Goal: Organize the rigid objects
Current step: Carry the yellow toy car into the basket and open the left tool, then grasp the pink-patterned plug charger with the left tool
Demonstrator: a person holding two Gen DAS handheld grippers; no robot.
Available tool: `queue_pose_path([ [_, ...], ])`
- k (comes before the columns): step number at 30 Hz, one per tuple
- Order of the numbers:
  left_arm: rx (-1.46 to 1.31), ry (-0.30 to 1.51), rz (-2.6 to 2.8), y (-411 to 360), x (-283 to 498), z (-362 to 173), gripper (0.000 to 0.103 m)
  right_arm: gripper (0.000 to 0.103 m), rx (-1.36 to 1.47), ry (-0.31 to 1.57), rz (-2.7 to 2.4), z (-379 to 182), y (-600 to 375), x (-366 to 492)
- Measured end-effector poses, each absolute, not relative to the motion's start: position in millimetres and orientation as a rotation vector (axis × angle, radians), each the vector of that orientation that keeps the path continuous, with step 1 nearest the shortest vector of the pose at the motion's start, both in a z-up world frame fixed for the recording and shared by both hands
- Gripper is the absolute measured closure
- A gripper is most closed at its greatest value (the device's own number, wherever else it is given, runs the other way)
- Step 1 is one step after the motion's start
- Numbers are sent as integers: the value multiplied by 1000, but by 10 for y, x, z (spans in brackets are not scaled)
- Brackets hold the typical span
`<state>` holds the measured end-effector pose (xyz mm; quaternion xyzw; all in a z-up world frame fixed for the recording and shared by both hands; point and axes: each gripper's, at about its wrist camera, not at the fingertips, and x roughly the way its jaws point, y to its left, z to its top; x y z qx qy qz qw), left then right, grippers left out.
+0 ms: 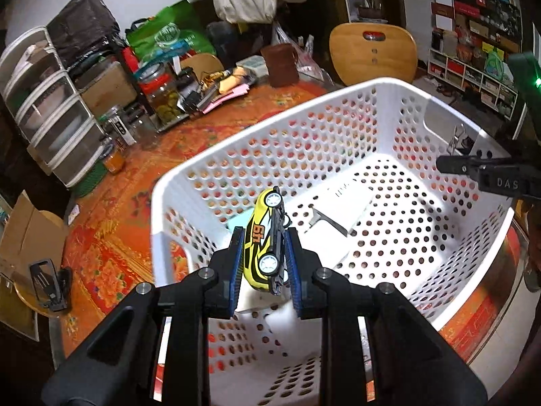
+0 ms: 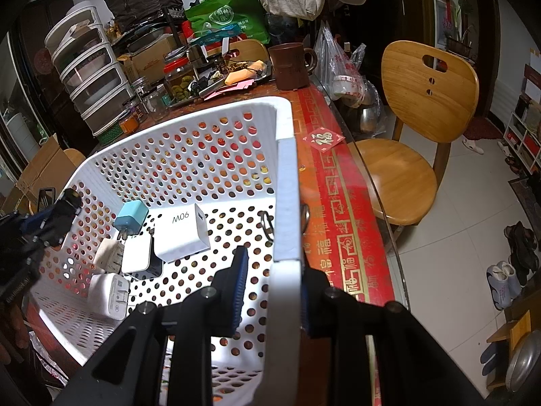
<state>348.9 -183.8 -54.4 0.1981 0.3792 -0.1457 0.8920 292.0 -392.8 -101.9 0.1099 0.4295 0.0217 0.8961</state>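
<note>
A yellow toy car with the number 64 stands on end between the blue pads of my left gripper, which is shut on it over the near corner of the white perforated basket. Inside the basket lie a blue charger, a white 90W charger, several other white chargers and a key ring. My right gripper straddles the basket's right wall, one finger inside and one outside, shut on its rim. It also shows at the right edge of the left wrist view as the right gripper.
The basket sits on a table with a red and orange patterned cloth. Jars, a brown mug, bags and stacked plastic drawers crowd the far side. A wooden chair stands to the right. A metal clip hangs on the basket's rim.
</note>
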Motion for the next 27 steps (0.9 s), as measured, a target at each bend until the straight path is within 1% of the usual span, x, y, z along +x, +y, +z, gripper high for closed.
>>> queue_pose_path([
  [8,408,821,-319,-1838,3513,-721,81,76,227,890,49,-1016,-3934,2925],
  [12,382,829,-329,-1782,3512,-730,81,76,227,890,48,-1017,-3935,2923],
  [13,366,830,-338,-1752,3496,-714,80,76,227,890,48,-1016,-3934,2924],
  [15,341,815,-345,-1672,3435,-635,69,76,227,890,48,-1016,-3934,2925],
  [17,307,775,-334,-1536,3343,-492,47,76,227,893,48,-1016,-3936,2925],
  [18,285,749,-324,-1425,3293,-394,43,76,228,894,46,-1017,-3938,2926],
  [19,254,713,-313,-1268,3236,-265,36,76,228,895,46,-1017,-3940,2924],
  [20,229,682,-300,-1120,3196,-162,27,76,229,894,48,-1018,-3943,2925],
  [21,204,649,-279,-958,3163,-65,21,76,230,894,48,-1019,-3945,2925],
  [22,175,612,-236,-751,3140,29,11,76,229,894,47,-1016,-3940,2926],
  [23,151,589,-195,-585,3136,76,5,76,229,894,48,-1015,-3942,2933],
  [25,97,589,-125,-212,3205,79,1,76,228,895,49,-1016,-3941,2934],
  [27,75,652,-95,42,3375,-76,1,76,228,894,49,-1016,-3943,2934],
])
